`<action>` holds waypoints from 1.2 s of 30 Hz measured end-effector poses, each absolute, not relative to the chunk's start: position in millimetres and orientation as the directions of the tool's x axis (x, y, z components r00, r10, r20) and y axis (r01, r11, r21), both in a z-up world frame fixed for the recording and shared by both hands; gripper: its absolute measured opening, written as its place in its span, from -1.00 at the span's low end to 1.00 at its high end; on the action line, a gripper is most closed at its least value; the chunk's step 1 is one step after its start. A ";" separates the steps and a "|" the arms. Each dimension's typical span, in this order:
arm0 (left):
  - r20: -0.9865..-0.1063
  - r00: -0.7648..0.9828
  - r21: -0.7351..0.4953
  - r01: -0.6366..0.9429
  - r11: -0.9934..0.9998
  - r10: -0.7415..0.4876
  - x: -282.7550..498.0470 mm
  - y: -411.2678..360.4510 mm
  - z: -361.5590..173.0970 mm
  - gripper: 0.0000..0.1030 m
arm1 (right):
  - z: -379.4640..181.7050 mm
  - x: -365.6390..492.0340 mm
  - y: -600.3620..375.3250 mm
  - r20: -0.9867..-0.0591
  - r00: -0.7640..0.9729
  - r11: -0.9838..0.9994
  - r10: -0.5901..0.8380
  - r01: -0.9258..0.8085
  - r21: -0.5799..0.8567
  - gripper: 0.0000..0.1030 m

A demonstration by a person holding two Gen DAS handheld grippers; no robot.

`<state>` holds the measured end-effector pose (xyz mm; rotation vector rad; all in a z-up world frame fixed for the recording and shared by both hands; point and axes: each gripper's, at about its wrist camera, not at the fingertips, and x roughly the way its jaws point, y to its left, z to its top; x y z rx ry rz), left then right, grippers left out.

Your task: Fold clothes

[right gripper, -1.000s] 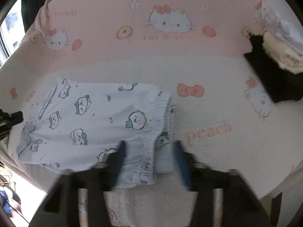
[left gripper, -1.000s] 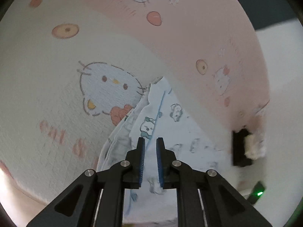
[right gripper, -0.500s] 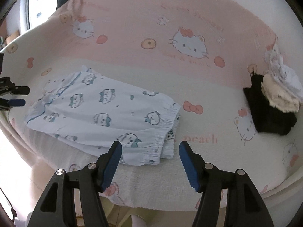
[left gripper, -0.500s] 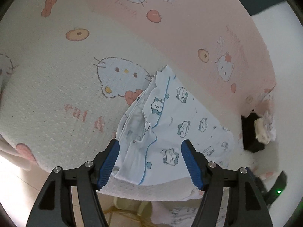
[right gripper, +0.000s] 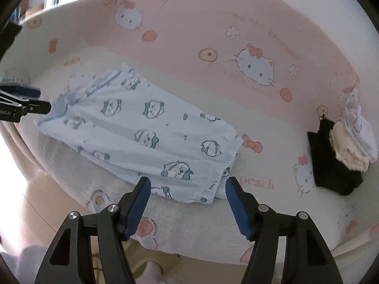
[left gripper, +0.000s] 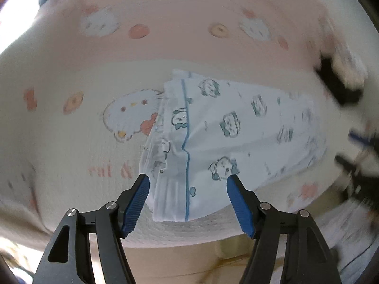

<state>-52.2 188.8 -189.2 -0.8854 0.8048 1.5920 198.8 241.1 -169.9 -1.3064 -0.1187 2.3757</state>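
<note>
A white garment (left gripper: 227,130) printed with small cartoon faces and edged with a blue line lies folded flat on the bed cover (left gripper: 71,146). In the right wrist view the same garment (right gripper: 142,127) stretches from upper left to its gathered waistband near the fingers. My left gripper (left gripper: 187,184) hovers open over the garment's near hem, holding nothing. My right gripper (right gripper: 187,187) is open just in front of the waistband end, empty. The left gripper (right gripper: 23,104) shows at the right wrist view's left edge.
A pile of folded clothes, black (right gripper: 331,161) below and cream and white (right gripper: 353,142) above, sits at the right on the bed. The pink and cream cartoon-cat cover (right gripper: 260,71) spreads behind. The bed's front edge (right gripper: 189,236) and the floor lie below the grippers.
Both grippers have opened and let go of the garment, then drawn back from it. The garment now lies flat, and both views take in more of the bed.
</note>
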 end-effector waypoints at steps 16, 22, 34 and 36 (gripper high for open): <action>-0.736 -0.416 0.622 -0.726 0.292 0.535 34.1 188.0 -245.0 0.27 | -223.3 181.0 192.5 -0.693 -0.441 -0.770 0.570 0.008 -0.638 0.26; -0.687 -0.473 0.713 -0.584 0.388 0.551 37.4 172.0 -263.9 0.27 | -243.4 196.6 192.1 -0.641 -0.441 -0.666 0.628 0.123 -0.736 0.26; -0.673 -0.477 0.731 -0.545 0.411 0.566 38.9 186.1 -260.1 0.28 | -264.7 177.1 195.6 -0.579 -0.464 -0.565 0.671 0.186 -0.804 0.26; -0.679 -0.472 0.722 -0.568 0.395 0.562 42.1 192.7 -255.9 0.28 | -266.6 170.0 193.8 -0.563 -0.476 -0.546 0.675 0.191 -0.816 0.26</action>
